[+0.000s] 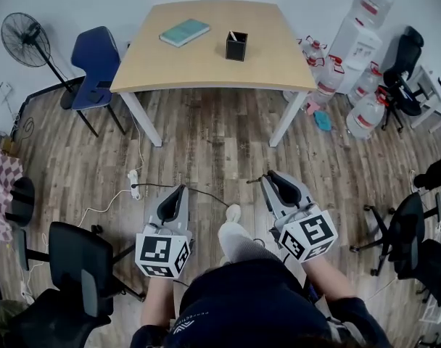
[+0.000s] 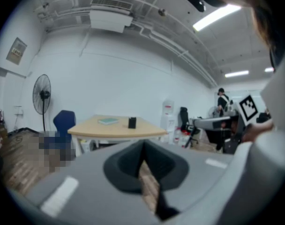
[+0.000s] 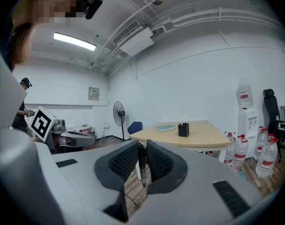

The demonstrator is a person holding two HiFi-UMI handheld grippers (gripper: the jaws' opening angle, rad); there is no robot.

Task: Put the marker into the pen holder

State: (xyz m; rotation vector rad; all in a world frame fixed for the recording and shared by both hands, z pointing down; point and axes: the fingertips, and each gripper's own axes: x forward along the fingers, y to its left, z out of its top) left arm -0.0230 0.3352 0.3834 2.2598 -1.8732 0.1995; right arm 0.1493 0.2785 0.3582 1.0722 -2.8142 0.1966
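Observation:
The black pen holder stands upright on the far wooden table, to the right of a teal book. I am well back from the table, over the wooden floor. My right gripper is shut on a dark marker, which stands upright between the jaws, with the pen holder far ahead. My left gripper is shut with nothing in it. In the left gripper view, the pen holder and the book show small on the table beyond the left gripper.
A blue chair and a standing fan are left of the table. A water dispenser and several water bottles stand at its right. Black office chairs flank me. A power strip and cables lie on the floor.

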